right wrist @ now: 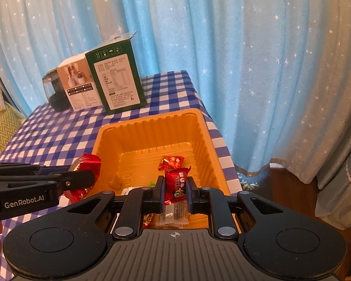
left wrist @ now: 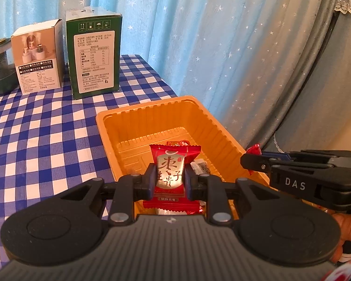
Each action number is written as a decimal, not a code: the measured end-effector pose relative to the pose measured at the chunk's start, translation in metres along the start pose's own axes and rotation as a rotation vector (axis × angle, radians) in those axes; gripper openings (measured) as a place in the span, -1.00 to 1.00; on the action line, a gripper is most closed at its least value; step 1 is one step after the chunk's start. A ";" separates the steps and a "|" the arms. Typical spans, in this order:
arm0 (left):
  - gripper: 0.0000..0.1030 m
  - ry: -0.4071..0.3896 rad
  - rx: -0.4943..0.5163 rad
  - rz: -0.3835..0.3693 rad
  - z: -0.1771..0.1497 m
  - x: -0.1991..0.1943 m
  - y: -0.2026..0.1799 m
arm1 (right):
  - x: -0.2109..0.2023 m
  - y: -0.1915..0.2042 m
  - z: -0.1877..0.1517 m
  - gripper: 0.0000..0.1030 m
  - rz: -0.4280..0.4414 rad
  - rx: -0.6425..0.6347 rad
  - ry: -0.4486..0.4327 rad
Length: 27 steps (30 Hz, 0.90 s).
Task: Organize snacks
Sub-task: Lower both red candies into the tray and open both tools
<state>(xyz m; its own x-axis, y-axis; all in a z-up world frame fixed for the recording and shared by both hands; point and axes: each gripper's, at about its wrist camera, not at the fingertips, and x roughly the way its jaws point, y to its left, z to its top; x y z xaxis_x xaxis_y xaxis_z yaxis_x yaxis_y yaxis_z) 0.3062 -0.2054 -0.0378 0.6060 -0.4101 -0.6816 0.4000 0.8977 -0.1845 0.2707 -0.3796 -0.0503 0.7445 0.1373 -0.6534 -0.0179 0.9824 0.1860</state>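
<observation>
In the left wrist view my left gripper (left wrist: 170, 171) is shut on a red snack packet with a white label (left wrist: 173, 154), held upright over the near end of the orange plastic tray (left wrist: 149, 114). From the right, my right gripper (left wrist: 248, 161) comes in shut on a small red candy (left wrist: 254, 148). The right wrist view shows that right gripper (right wrist: 176, 185) pinching the small red candy (right wrist: 176, 175) above the tray (right wrist: 152, 121). On the left, the left gripper (right wrist: 92, 175) holds its red packet (right wrist: 87, 162) at the tray's left rim. A red candy (right wrist: 172, 161) and a dark packet (right wrist: 175, 215) lie in the tray.
A green box (left wrist: 94, 53), a white box (left wrist: 38, 56) and a dark round appliance (left wrist: 0, 70) stand at the back of the blue-checked tablecloth (left wrist: 46, 128). The tray sits by the table's right edge, with a blue starred curtain (left wrist: 222, 46) behind.
</observation>
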 end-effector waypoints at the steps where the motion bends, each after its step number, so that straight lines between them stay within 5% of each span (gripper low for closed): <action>1: -0.58 0.001 -0.005 -0.001 0.001 0.003 0.001 | 0.002 -0.001 0.000 -0.65 -0.001 0.001 0.002; 10: -0.55 0.003 -0.018 -0.029 0.014 0.021 0.009 | 0.014 -0.006 0.003 -0.65 -0.007 0.015 0.013; 12: -0.23 -0.002 -0.013 -0.025 0.014 0.022 0.011 | 0.014 -0.006 0.002 -0.65 -0.008 0.016 0.015; 27: -0.13 -0.007 -0.020 0.046 -0.009 0.000 0.034 | 0.013 0.008 0.006 -0.65 0.030 0.019 0.006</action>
<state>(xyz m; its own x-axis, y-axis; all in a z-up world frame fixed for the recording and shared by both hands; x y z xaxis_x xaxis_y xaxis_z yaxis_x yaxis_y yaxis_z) 0.3132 -0.1729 -0.0505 0.6280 -0.3698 -0.6847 0.3580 0.9185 -0.1677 0.2839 -0.3706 -0.0530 0.7398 0.1672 -0.6517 -0.0274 0.9753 0.2191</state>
